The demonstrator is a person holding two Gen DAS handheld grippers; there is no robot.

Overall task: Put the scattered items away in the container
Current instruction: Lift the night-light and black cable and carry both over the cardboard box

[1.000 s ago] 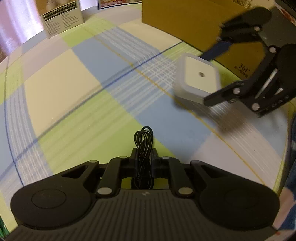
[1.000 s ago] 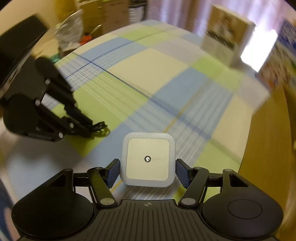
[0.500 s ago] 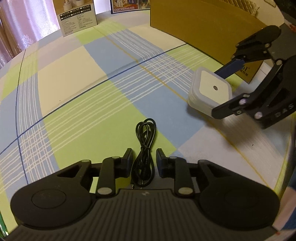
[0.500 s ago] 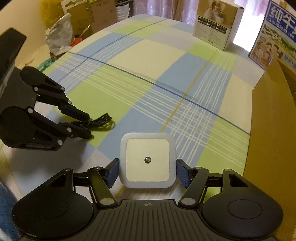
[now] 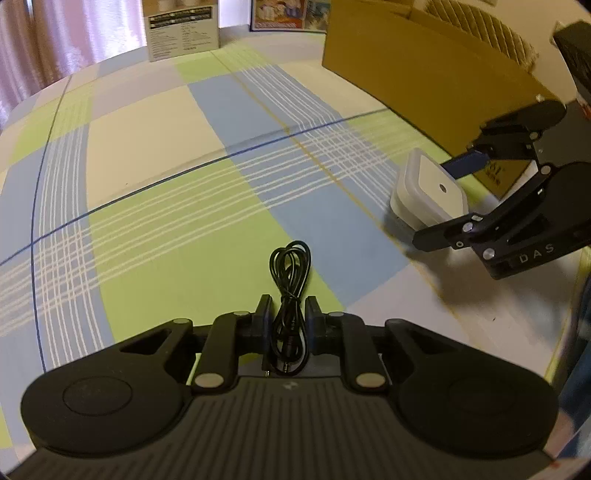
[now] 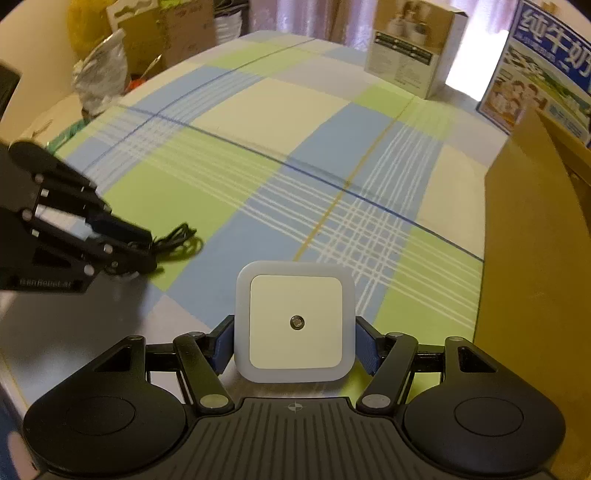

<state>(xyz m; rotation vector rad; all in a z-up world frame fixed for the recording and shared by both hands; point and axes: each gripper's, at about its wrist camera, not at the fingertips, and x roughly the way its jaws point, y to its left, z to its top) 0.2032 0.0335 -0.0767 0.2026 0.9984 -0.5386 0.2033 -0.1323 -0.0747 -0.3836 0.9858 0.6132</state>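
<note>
My left gripper [image 5: 289, 314] is shut on a coiled black cable [image 5: 290, 280], held just above the checked tablecloth. It also shows in the right wrist view [image 6: 140, 243] with the cable [image 6: 181, 240] sticking out. My right gripper [image 6: 295, 343] is shut on a white square night light [image 6: 295, 323] and holds it off the table. In the left wrist view the right gripper [image 5: 447, 199] and the night light [image 5: 430, 194] are at the right, close to the brown cardboard box [image 5: 436, 77]. The box [image 6: 535, 240] fills the right edge of the right wrist view.
A small product box [image 5: 183, 27] [image 6: 410, 48] stands at the far edge of the table. A printed carton [image 6: 546, 66] stands behind the cardboard box. Bags and clutter [image 6: 99, 81] lie beyond the table's left edge.
Both grippers have kept their hold. The left gripper has pulled back and tilted up with the cable. The right gripper with the night light has shifted right, toward the cardboard box.
</note>
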